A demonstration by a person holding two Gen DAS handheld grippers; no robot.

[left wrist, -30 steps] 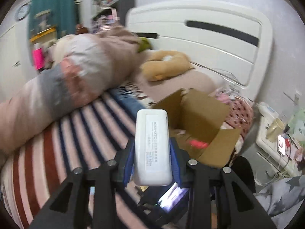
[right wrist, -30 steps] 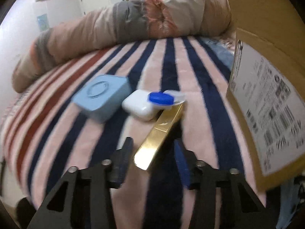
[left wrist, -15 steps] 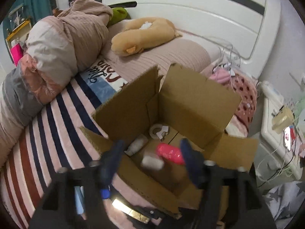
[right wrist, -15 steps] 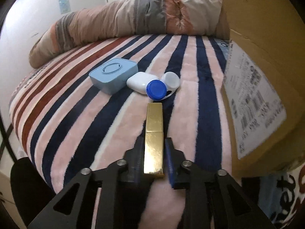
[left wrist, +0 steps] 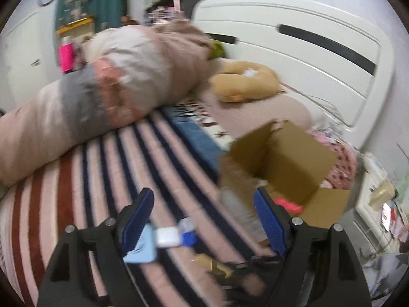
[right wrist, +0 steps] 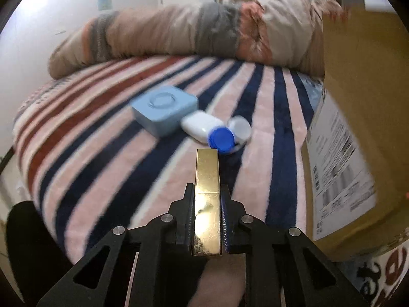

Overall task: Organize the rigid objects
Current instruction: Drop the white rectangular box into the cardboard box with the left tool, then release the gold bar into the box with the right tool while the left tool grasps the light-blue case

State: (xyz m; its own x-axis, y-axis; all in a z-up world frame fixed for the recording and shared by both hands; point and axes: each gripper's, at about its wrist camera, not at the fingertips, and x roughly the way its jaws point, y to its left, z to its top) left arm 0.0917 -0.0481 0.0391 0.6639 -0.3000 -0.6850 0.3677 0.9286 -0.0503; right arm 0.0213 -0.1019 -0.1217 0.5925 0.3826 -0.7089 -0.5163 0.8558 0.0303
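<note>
Left gripper [left wrist: 203, 220]: your fingers stand wide apart with nothing between them; a second ago they clamped a white rectangular case, and half a second ago they were already spread over the cardboard box [left wrist: 288, 168], so that case reads as dropped inside, though this blurred frame does not show it
Left view now: you have swung off the box and back toward the striped blanket [left wrist: 107, 184]; the box sits to the right of your fingers with a pink-red item [left wrist: 287, 204] visible in it
Right gripper [right wrist: 207, 220]: your tongs are closed narrow on the gold bar [right wrist: 207, 199], gripping its near half; a second ago it lay loose and slanted between open fingers, and it has been clamped and straight since half a second ago
Gold bar position: it sticks forward over the blanket, its far tip close to the blue cap [right wrist: 221, 140]; whether it is lifted off the blanket I cannot tell
Still to sort: light blue box [right wrist: 163, 110], white pod case [right wrist: 202, 125] just beside it, and the blue cap with a white lid [right wrist: 240, 128], all close together on the blanket
Box from the right: its labelled wall [right wrist: 337, 168] stands just to your right
Meaning for the task: one piece looks delivered and one is in hand, so your right hand probably goes to the box next while your free left can take one of the cluster
Caution: both views are motion-blurred, so settle before you close on anything
</note>
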